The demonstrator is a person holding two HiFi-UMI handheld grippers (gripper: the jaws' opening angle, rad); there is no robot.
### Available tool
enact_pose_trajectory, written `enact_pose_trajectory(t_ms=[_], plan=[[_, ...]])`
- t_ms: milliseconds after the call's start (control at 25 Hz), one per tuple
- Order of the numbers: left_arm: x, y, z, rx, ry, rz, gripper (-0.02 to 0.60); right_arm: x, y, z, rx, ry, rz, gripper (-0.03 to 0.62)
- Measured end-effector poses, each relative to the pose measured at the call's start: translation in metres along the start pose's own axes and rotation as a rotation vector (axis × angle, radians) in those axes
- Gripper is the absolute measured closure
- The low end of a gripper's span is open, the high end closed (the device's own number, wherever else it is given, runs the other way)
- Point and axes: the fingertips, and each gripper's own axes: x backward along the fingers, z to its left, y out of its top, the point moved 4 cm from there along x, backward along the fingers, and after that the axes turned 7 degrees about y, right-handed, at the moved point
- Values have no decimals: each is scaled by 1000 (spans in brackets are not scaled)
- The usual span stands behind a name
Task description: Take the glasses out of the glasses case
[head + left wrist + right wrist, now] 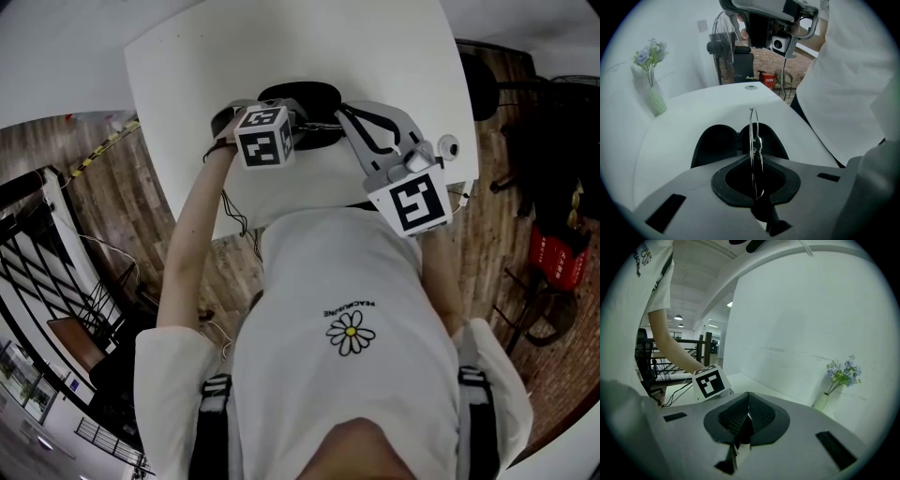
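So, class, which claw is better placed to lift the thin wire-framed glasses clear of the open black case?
Left. The left claw is shut on the glasses, right over the glasses case. The right claw is shut, empty, facing the white wall.

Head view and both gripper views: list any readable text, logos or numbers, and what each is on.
"PEACEMINUSONE": small black print by the daisy on the person's T-shirt, upside down in the head view; tiny, so a tentative reading.
Marker cubes: black-and-white square patterns only, no letters.
Red canister on the floor: label too blurred to read.
Glasses and glasses case: no print visible.
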Motion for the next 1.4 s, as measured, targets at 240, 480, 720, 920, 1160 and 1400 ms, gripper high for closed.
enact_pose_trajectory(t_ms=[240,480,720,920,1160,1400], plan=[[24,5,20,33,107,-41,548,1,6,-1,20,-12,-26,585],[65,22,54,103,277,-113,548,11,14,-3,38,-27,-74,585],[129,46,90,151,497,-224,548,17,28,-11,69,-49,-129,585],[183,60,103,139,707,-315,548,18,46,-21,25,-78,-232,585],[249,71,106,203,952,-475,552,17,69,-36,27,-132,-310,585],[303,85,85,316,1184,-655,554,18,88,-47,-6,-195,-361,585]])
